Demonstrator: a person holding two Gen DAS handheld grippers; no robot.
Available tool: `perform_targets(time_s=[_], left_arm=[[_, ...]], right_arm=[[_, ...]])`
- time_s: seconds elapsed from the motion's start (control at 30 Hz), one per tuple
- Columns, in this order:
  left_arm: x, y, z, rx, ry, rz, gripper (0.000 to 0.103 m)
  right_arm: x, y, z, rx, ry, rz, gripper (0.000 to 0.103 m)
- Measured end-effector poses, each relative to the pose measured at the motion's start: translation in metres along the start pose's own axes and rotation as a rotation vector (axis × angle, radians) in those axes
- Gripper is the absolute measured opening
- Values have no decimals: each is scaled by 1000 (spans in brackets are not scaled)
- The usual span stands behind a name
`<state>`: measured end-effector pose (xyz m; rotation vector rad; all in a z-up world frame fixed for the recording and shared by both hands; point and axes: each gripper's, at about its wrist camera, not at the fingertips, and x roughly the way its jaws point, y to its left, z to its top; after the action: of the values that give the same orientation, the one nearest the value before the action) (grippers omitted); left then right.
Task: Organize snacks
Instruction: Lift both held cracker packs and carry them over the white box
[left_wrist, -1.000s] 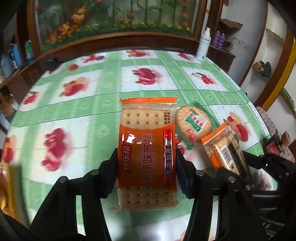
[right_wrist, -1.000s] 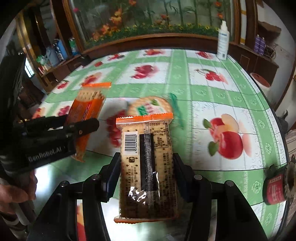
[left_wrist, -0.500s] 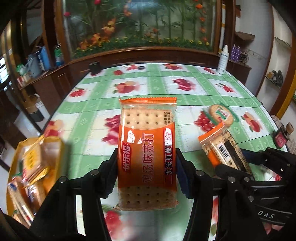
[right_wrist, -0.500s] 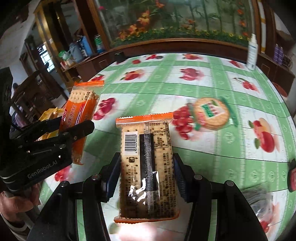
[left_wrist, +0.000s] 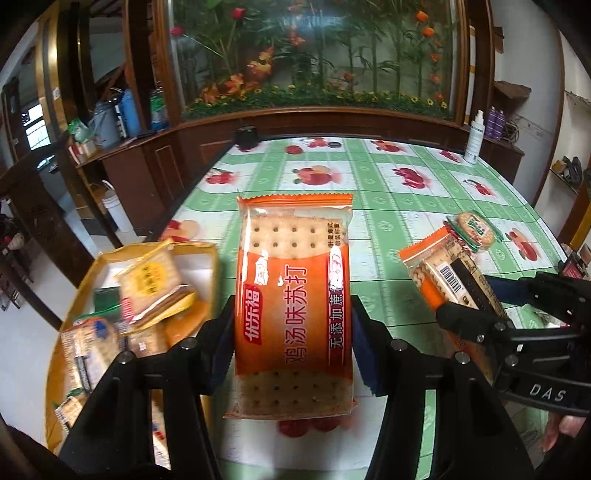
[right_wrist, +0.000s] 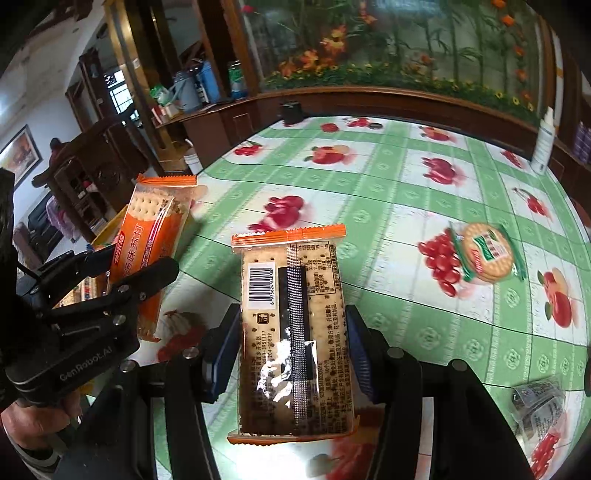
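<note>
Two cracker packs held above the tabletop, one in each gripper.

The left gripper has its fingers closed on the sides of an orange cracker pack, face up and upright between them. Just left of these fingers sits a yellow snack box already filled with wrapped biscuits, at the edge of the green fruit-print tabletop. The right gripper clamps its fingers on a second cracker pack, barcode side up. Ahead and right of those fingers a round biscuit packet lies flat on the cloth, well apart; a small crumpled wrapper lies right of them. Far ahead stand a white bottle and a dark cup. Nothing lies between the left fingers and the box.
</note>
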<state>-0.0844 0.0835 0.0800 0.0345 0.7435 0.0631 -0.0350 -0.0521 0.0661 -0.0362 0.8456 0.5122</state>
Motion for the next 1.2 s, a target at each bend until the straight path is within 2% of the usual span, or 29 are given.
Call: perform_targets(time_s=[0.53, 0.63, 0.73, 0.97, 1.2], left_arm=[[-39, 57, -11, -71, -55, 45, 58], [-46, 77, -13, -103, -55, 43, 58], [-53, 97, -17, -129, -61, 73, 58], [-54, 145, -37, -210, -24, 126, 58], [-48, 166, -62, -236, 31, 145, 58]], right_arm=[[10, 67, 20, -122, 1, 64, 54], [13, 79, 24, -138, 1, 78, 54], [18, 93, 27, -161, 4, 100, 54], [39, 132, 34, -224, 30, 160, 54], [66, 173, 38, -283, 77, 204, 54]])
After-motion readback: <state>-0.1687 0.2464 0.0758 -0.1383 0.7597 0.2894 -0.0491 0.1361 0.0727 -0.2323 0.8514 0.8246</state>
